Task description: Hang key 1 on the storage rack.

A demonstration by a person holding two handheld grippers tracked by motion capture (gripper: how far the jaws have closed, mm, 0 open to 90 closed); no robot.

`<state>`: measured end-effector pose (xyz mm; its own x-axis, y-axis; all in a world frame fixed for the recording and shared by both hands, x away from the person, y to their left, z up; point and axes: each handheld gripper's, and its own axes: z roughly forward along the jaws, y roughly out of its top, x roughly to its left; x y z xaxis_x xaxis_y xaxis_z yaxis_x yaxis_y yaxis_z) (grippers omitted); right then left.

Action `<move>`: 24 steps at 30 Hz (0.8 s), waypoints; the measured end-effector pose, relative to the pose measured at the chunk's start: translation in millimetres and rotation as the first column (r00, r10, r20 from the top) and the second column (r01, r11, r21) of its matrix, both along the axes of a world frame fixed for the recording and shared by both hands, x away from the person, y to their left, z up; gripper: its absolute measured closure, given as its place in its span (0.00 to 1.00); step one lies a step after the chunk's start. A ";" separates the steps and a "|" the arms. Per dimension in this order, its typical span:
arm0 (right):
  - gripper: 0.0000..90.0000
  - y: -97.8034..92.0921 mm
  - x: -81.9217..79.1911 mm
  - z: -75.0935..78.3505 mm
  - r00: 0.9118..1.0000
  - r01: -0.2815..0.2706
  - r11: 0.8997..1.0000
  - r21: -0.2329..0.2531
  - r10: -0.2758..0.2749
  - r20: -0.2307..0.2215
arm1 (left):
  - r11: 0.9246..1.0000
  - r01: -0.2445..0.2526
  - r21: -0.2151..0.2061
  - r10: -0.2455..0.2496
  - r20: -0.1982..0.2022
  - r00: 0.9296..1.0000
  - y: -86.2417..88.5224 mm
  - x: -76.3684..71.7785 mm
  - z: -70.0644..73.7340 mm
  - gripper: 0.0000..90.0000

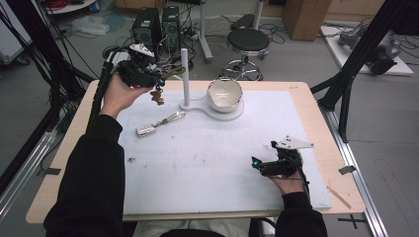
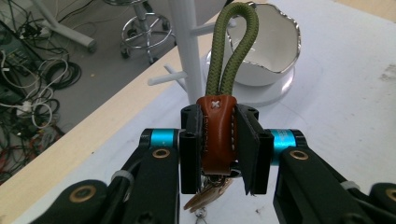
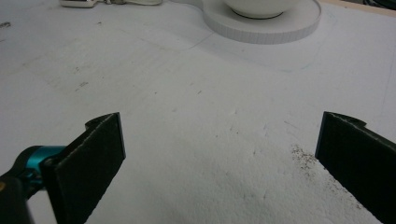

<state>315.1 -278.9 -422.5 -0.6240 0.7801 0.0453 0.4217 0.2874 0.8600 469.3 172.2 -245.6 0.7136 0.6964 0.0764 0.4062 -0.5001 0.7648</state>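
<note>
My left gripper (image 2: 218, 140) is shut on the brown leather tab of a keychain (image 2: 216, 137), whose olive cord loop (image 2: 233, 46) points up toward the white peg stand (image 2: 187, 51). In the high view the left gripper (image 1: 160, 79) is held in the air at the table's back left, left of the stand's post (image 1: 185, 74), with the loop (image 1: 174, 72) sticking out toward it and a brown charm (image 1: 157, 96) dangling below. My right gripper (image 3: 219, 158) is open over bare white mat; in the high view the right gripper (image 1: 258, 163) rests at the front right.
A white bowl (image 1: 225, 94) with a silver rim sits on the stand's round base (image 1: 232, 112). A second keychain with a silver fob (image 1: 159, 123) lies on the white mat (image 1: 207, 158) left of centre. Stool, computers and cables are on the floor beyond the table.
</note>
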 end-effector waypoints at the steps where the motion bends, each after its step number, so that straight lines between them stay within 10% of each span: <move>1: 0.01 -0.4 0.0 -0.1 1.000 0.000 1.000 0.000 0.000 0.000 | 1.000 -0.003 0.002 0.003 0.005 1.000 -0.6 0.6 0.2 0.80; 24: 0.01 -1.8 0.1 0.5 1.000 0.010 1.000 0.011 -0.010 0.005 | 0.992 -0.057 0.112 0.050 0.062 0.997 -29.8 11.3 -20.3 0.80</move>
<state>315.1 -280.7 -422.0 -0.6162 0.7859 0.0508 0.4206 0.2738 0.8650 480.6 142.4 -265.9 0.6674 0.7180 0.1975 0.3910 -0.5636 0.7277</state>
